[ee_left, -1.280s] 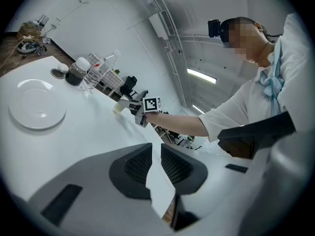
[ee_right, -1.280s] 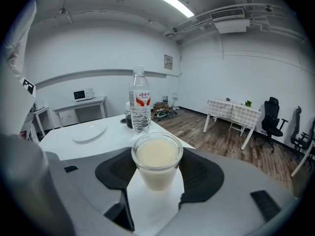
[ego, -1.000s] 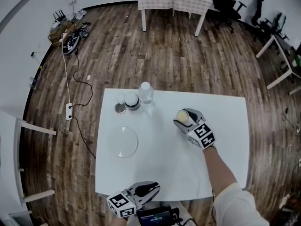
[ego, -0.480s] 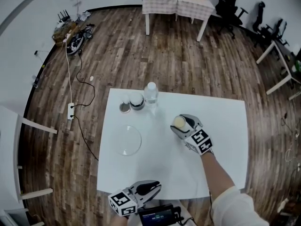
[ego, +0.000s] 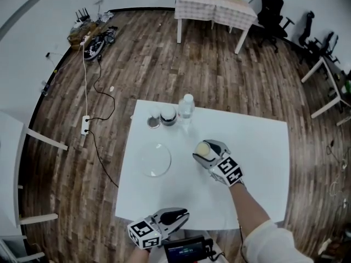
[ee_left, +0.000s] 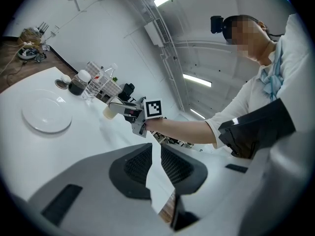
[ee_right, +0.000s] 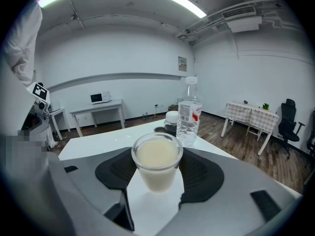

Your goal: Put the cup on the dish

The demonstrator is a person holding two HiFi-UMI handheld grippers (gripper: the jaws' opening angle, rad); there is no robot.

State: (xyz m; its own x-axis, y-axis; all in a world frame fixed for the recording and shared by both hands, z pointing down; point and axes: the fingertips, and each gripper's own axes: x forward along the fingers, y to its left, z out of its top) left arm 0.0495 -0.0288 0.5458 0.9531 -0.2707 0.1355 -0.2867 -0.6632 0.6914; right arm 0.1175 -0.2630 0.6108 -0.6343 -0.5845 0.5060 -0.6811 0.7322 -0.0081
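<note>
Right gripper (ego: 204,151): jaws clamped on the cup (ee_right: 157,165), a pad on each side. The cup is upright, with pale milky liquid nearly to the brim, over the white table (ego: 258,147). The dish (ego: 154,160) lies left of those jaws, apart from the cup. A water bottle (ee_right: 189,111) stands beyond the jaws. Left gripper (ee_left: 155,154): jaws closed together on nothing.

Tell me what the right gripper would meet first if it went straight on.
Probably the water bottle, or the dark jar just beside it; the white table before them looks free. Depth is unclear.
</note>
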